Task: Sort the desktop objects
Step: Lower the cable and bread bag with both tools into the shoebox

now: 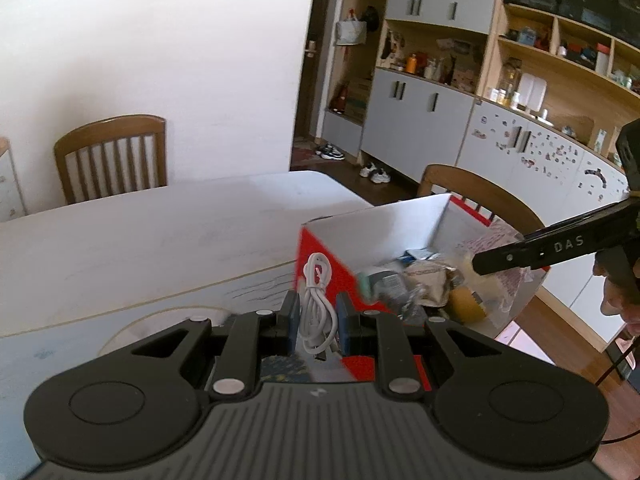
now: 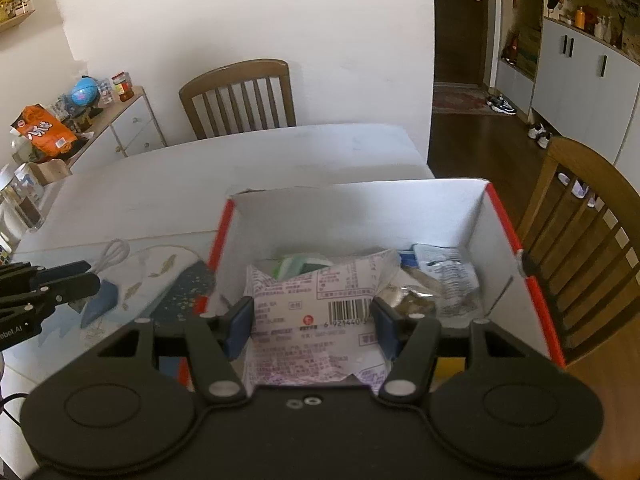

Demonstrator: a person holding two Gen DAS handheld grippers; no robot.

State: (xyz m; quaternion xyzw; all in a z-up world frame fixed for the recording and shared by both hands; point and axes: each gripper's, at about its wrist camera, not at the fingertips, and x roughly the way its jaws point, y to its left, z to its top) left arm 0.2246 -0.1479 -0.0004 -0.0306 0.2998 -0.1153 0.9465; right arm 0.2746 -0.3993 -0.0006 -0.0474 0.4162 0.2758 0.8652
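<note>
Left gripper (image 1: 318,322) clamps white cable (image 1: 316,300), right gripper (image 2: 312,330) grips snack packet (image 2: 308,304) over box (image 2: 400,204); next: release both inside

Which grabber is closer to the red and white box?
The right. The right gripper hangs over the open box, holding a pink snack packet above what's inside. The left gripper is beside the box's red outer wall, pinching a coiled white cable.

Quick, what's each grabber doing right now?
Left gripper: shut on the white cable.
Right gripper: shut on the snack packet, over the box.
</note>
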